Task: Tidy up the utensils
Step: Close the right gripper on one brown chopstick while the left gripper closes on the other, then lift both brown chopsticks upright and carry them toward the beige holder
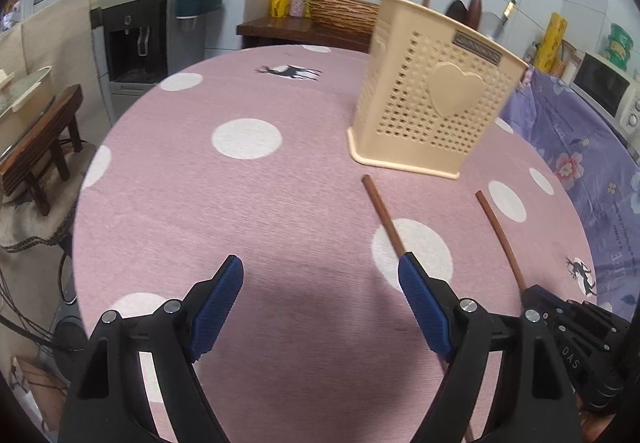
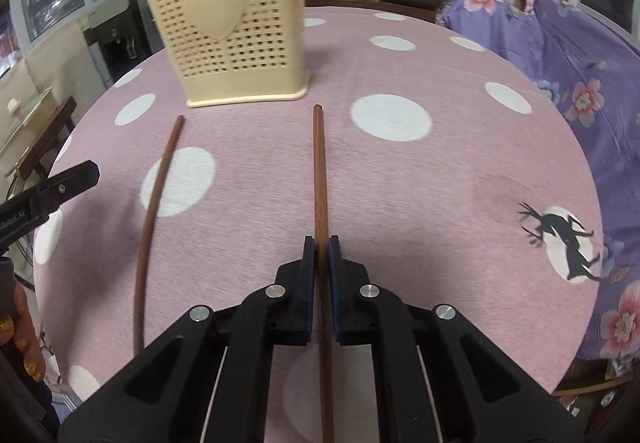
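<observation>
Right wrist view, left to right: left gripper spread wide, holding nothing; thin brown wooden chopstick lying loose on the pink dotted tablecloth; right gripper pinching a second brown chopstick mid-length, aimed toward the cream perforated plastic holder nearer the far edge. Judgement: light, stiff, smooth; the mid-shaft grip suits.
</observation>
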### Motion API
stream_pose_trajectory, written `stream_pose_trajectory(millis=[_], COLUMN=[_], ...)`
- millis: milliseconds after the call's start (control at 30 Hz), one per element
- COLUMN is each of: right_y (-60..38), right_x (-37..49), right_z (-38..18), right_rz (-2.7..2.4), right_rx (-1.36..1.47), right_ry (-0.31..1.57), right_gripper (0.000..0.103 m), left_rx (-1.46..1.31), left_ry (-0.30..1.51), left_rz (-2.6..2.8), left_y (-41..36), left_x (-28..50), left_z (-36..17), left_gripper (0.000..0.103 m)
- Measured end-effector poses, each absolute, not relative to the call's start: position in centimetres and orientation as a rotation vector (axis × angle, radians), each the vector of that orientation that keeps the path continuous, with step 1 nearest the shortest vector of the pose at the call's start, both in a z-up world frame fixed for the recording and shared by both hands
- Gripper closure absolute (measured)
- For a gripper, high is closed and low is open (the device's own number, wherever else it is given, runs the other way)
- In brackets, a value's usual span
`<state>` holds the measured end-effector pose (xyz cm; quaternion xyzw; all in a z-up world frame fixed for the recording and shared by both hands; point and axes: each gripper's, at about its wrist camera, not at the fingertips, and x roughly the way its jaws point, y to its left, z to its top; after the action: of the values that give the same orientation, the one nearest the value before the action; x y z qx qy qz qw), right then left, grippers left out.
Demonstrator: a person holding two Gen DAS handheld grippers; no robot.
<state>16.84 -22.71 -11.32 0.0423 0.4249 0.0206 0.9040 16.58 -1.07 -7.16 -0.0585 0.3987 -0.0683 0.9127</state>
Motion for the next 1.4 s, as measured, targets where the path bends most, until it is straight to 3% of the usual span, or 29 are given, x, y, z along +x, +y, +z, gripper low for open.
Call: stream_pose_trajectory(millis=[67,167,333,700,900,1067,1200,1400], right_y=[-22.9,-22.8,-23.5,-24.2,-23.9,-23.3,-23.1,-22.4], right_x=[16.9,17.1,18.2,19.2,21.2,23.7,25.4,26.2], right_z=[-11.3,-11.0,-10.2,-9.8,-9.8,-10.2,-10.9,-11.1], right_rz=[0.070,0.081,0.083,0.083,0.113,0.133,0.129,0.117], right_rx=[0.105,0.094,0.089,0.071,0.064,0.037,0.026,-0.013], right_ry=[0.874,0.849,0.829,0.830,0.856,0.901,0.945,0.935], right_gripper=[0.089,0.046,0.046,0.046,0.046,0.047,0.058,0.062], left_rx=[-0.115,-0.107,-0.099,-0.024,-0.030,-0.062,-0.064,-0.052], left_ry=[0.840,0.868,0.890,0.893,0.903,0.926,0.921,0.917], left_rz=[-0.165,-0.189,-0.202,-0.146,-0.149,-0.187,-0.185,-0.179], left_y=[-2.0,-3.3,-4.7,-7.2,-7.1,-7.1,-7.4,-7.8], left_x=[16.8,17.5,19.2,22.7,23.5,22.9,22.4,22.6], left_z=[-7.5,-8.1,-8.3,-9.0,-8.9,-8.9,-9.0,-9.0], left_gripper=[0.024,0.024,0.034,0.074,0.090,0.092,0.092,0.092])
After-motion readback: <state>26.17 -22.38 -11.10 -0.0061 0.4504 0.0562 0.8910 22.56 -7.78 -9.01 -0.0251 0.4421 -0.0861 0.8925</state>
